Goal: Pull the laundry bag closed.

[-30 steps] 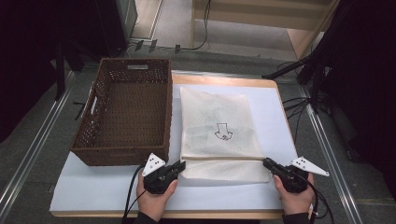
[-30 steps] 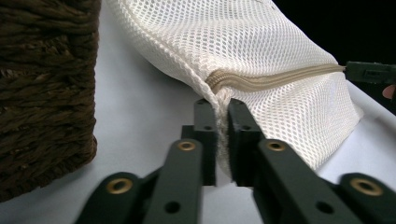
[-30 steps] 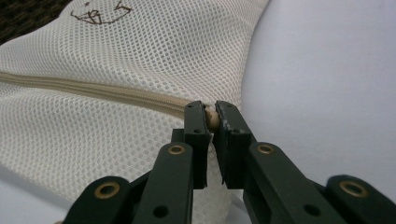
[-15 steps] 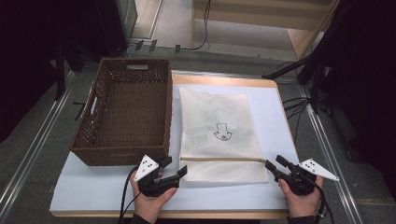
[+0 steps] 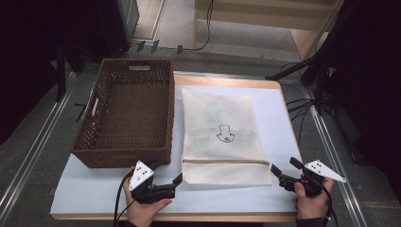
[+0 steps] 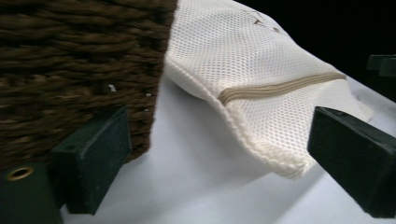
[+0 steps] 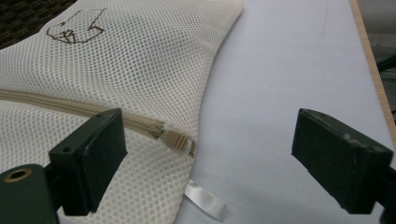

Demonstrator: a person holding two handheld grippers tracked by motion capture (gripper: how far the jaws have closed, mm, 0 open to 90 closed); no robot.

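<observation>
Both hand-held grippers sit at the near edge of the table, each with its 2 jaws spread wide and gripping nothing, having just been opening. Left gripper (image 5: 176,182) hangs just off the near-left corner of a cream mesh laundry bag (image 5: 222,135); right gripper (image 5: 283,171) hangs just off the near-right corner, beside the zipper pull (image 7: 177,140) and a small white tag (image 7: 205,199). This looks like a release step, the bag laid flat on the white table cover (image 5: 90,191). A next move would likely call for re-gripping the bag's near corners, or working the zipper. Farther back on the left stands a brown woven basket (image 5: 127,118), touching or nearly touching the bag's left edge, and close to the left jaw. Dark cables trail beyond the table.
</observation>
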